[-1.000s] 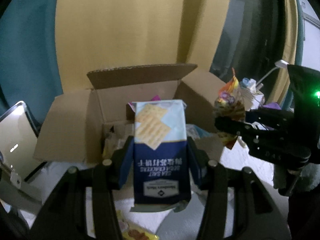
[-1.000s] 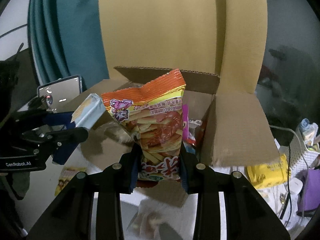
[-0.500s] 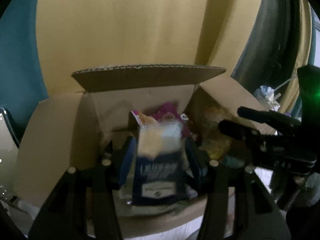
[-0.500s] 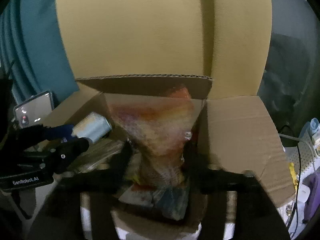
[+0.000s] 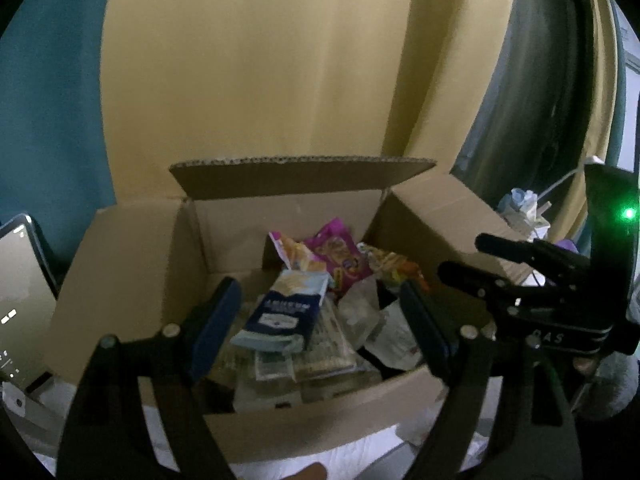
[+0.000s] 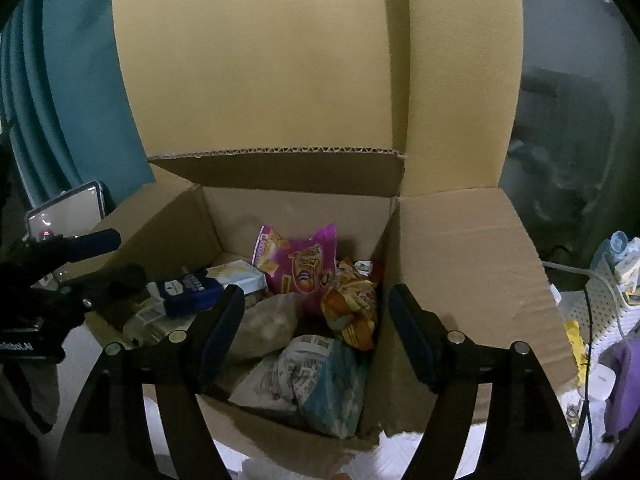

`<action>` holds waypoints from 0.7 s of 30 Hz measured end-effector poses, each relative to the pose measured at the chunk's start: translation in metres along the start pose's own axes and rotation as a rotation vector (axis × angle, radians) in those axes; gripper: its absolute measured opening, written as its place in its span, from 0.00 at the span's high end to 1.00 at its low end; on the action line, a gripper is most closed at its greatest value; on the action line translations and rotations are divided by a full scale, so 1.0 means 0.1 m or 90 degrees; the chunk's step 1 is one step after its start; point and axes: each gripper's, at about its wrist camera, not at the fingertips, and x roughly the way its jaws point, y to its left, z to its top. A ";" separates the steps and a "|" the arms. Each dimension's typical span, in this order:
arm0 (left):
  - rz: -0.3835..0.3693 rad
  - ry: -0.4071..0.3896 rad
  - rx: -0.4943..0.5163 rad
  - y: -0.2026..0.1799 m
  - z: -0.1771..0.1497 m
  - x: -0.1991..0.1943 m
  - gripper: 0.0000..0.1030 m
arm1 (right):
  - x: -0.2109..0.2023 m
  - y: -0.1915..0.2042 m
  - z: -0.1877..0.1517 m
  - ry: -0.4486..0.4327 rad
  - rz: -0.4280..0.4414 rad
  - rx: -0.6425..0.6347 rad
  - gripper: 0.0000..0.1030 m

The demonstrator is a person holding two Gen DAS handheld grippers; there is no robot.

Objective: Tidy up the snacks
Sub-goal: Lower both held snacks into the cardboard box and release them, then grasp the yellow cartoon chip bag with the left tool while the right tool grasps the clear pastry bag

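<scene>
Cardboard box [image 5: 132,280], flaps folded outward, standing on a pale surface; both grippers are poised over its near wall, pointing down into it.

Contents, largest first. A pale printed bag [image 6: 316,380] lies against the near wall towards the near right corner. A purple snack bag [image 6: 308,264] leans near the far wall, roughly mid-box. The blue cracker pack [image 5: 284,312] rests on top of flatter packets in the left half, its long axis running from the near wall towards the far wall, light end pointing away. The orange snack bag [image 6: 352,308] lies crumpled against the right wall, just beside the purple bag.

Left gripper [image 5: 316,320]: jaws opening, pads clear on both sides of the cracker pack, which sits loose between and beyond them; released. Right gripper [image 6: 316,324]: jaws likewise opening, nothing pressed between the pads; the orange bag lies just beyond its right finger, inside the box; released.

Governing relation: each deposited item lies directly ahead of and below its own gripper, so a straight pull back over the near wall should clear both. Remaining loose snacks appear outside the box past its right flap, nearer the right hand.
</scene>
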 end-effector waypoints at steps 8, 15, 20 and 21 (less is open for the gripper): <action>-0.011 0.000 0.005 -0.12 -0.16 -0.25 0.20 | -0.25 0.06 -0.12 -0.007 0.002 -0.003 0.25; -0.017 0.030 0.000 -0.13 -0.51 -0.43 0.20 | -0.40 0.15 -0.37 0.010 0.005 -0.002 0.25; -0.013 0.077 -0.011 -0.08 -0.85 -0.43 0.20 | -0.38 0.19 -0.68 0.045 0.013 0.006 0.25; -0.009 0.092 -0.010 -0.06 -0.95 -0.41 0.19 | -0.37 0.20 -0.77 0.058 0.017 0.008 0.25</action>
